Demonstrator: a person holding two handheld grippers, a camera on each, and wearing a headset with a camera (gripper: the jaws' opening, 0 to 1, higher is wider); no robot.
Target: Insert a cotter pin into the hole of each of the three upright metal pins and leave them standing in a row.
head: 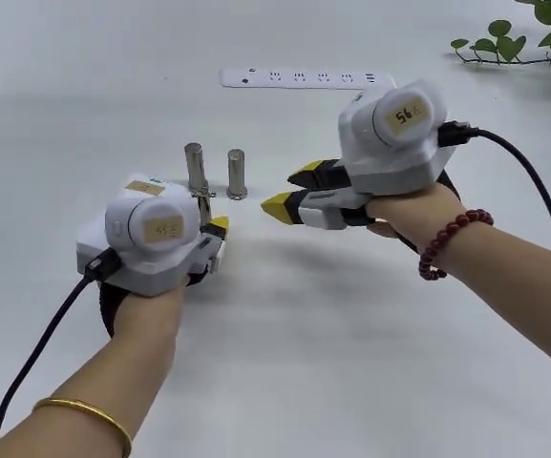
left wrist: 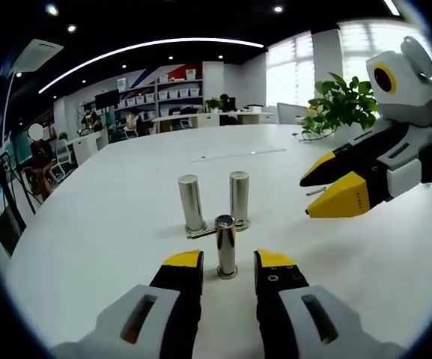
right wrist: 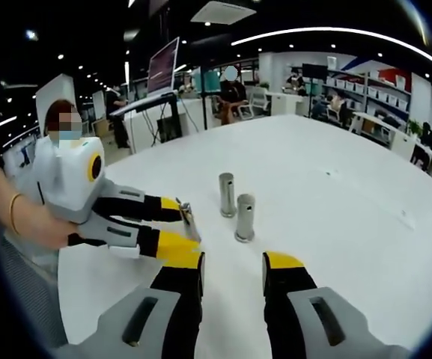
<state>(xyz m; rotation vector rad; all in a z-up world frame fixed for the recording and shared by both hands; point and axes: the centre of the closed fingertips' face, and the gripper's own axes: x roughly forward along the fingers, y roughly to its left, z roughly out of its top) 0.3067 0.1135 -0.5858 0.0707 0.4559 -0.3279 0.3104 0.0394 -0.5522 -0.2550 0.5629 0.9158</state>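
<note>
- Left gripper view: the near pin is seen upright at lower centre, between the parted jaws of the left gripper. A gap is left on each side, so nothing is clamped.
- A thin cotter pin appears to be lodged across it, pointing left.
- The back-left pin and back-right pin are stood just behind.
- The shaft is best steadied low, with the cross-hole kept clear and the neighbours unbumped.
- That gap is hidden in the head view by the gripper's body.
- The right gripper is shown with jaws apart and empty.
</note>
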